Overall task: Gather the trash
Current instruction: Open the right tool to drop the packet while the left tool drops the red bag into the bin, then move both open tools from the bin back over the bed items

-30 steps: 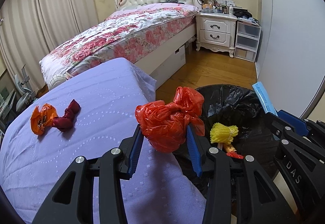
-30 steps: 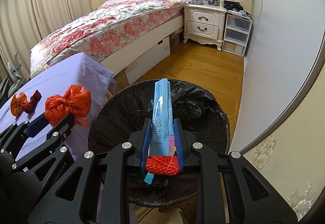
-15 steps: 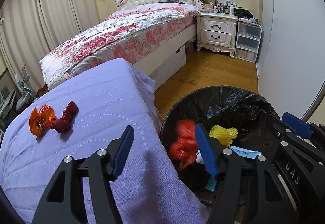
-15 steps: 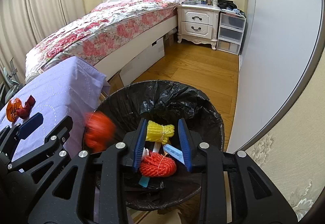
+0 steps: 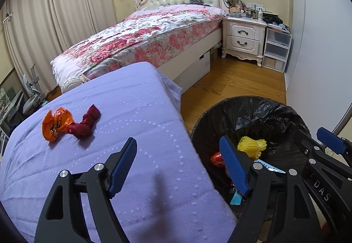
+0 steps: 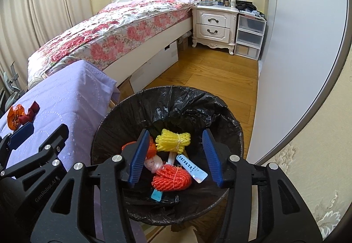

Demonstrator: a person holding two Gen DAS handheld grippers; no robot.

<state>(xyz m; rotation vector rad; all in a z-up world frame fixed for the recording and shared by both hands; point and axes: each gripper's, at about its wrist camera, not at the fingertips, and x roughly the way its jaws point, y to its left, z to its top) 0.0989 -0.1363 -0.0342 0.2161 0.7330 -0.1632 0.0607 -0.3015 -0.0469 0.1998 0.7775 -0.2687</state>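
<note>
A bin with a black liner (image 6: 176,93) stands on the floor beside the purple-covered table (image 5: 110,110). Inside lie a yellow foam net (image 6: 172,141), an orange-red net (image 6: 171,180), a blue strip pack (image 6: 191,164) and a red plastic bag (image 6: 151,148), partly hidden by a finger. My right gripper (image 6: 175,132) hangs over the bin, jaws opening, nothing between them. My left gripper (image 5: 177,139) hovers at the table's edge beside the bin (image 5: 264,110), jaws opening and empty. An orange wrapper (image 5: 55,124) and a dark red wrapper (image 5: 87,123) lie on the table.
A floral bed (image 5: 143,40) stands beyond the table, with a white nightstand (image 5: 243,38) and clear plastic drawers (image 5: 276,49) at the back. A pale wardrobe door (image 6: 297,55) runs along the right. Wood floor (image 6: 209,73) lies between bed and wardrobe.
The left gripper opened and the red bag fell into the bin. The right gripper opened and the blue strip pack dropped in among the nets.
</note>
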